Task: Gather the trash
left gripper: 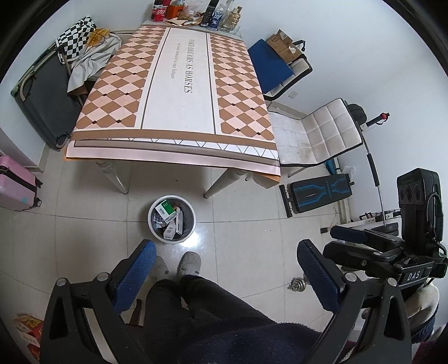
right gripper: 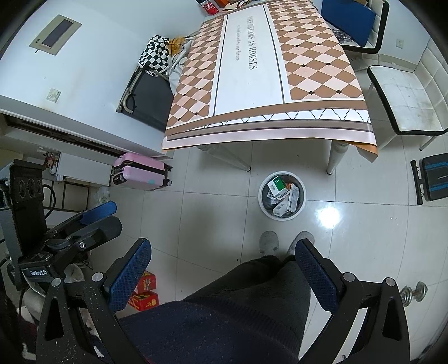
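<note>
A white round trash bin (left gripper: 156, 226) stands on the tiled floor in front of the table; it also shows in the right wrist view (right gripper: 264, 205). Several small cartons (left gripper: 165, 211) and blister packs lie inside it (right gripper: 277, 187). My left gripper (left gripper: 225, 249) is open and empty, held high above the floor over the person's legs. My right gripper (right gripper: 224, 247) is open and empty at about the same height. The right gripper shows at the right edge of the left wrist view (left gripper: 352, 238), and the left gripper at the left edge of the right wrist view (right gripper: 95, 217).
A table with a diamond-pattern cloth (left gripper: 179, 84) holds bottles and cans (left gripper: 196, 12) at its far end. White chairs (left gripper: 322, 134) stand right of it, a pink suitcase (right gripper: 140, 170) and a dark case (left gripper: 42, 95) left. Red boxes (right gripper: 145, 291) and a dumbbell (right gripper: 414, 292) lie on the floor.
</note>
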Available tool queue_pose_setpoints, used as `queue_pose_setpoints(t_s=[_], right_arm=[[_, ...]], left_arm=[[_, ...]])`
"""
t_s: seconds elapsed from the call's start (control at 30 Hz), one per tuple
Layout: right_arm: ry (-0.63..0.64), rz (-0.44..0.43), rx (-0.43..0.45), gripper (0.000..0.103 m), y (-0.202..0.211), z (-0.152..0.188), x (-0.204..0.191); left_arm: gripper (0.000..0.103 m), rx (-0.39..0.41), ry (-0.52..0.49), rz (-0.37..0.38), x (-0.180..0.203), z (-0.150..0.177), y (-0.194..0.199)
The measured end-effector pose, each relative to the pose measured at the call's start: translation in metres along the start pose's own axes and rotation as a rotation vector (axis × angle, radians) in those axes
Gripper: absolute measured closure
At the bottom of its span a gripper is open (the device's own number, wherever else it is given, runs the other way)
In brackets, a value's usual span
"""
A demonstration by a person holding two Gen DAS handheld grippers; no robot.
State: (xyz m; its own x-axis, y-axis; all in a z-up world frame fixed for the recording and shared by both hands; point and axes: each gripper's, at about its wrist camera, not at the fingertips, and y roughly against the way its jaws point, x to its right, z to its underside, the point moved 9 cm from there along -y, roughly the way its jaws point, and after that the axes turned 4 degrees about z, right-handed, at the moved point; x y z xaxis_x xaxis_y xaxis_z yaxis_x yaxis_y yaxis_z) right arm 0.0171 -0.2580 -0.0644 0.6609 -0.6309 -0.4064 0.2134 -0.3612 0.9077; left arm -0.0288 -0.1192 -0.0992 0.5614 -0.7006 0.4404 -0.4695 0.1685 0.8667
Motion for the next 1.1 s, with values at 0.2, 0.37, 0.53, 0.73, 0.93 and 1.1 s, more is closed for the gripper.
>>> queue_pose_setpoints(t_s=[0.2,0.37,0.53,0.73,0.93,1.1], right_arm=[[-0.002,-0.001,0.002,0.000,0.0018,-0.0011,-0.0016],[-0.002,-0.002,0.002,0.000,0.0019,-0.0011,-0.0018],[0.000,0.000,0.003,0.000,0.0022,-0.0008,-0.0020],[-0.001,0.000,0.005,0.000,0.0018,-0.0003,-0.0030],[0.003,0.000,0.004,0.000,0.0044,-0.0082,-0.0010],[0.003,-0.001,0.003,0.000,0.0041,-0.0069,-0.0009]], left_arm=[[0.000,0.004,-0.002,0.002,0.0063,-0.0004,-0.0006],[0.000,0.007,0.000,0.003,0.0077,0.0001,0.0002],[0.000,0.009,0.002,0.003,0.0089,0.0000,0.0010],[0.000,0.009,0.001,0.005,0.0092,-0.0003,0.0019],[0.000,0.008,0.004,0.007,0.0099,-0.0010,0.0028],[0.000,0.008,0.003,0.006,0.0092,-0.0009,0.0027]])
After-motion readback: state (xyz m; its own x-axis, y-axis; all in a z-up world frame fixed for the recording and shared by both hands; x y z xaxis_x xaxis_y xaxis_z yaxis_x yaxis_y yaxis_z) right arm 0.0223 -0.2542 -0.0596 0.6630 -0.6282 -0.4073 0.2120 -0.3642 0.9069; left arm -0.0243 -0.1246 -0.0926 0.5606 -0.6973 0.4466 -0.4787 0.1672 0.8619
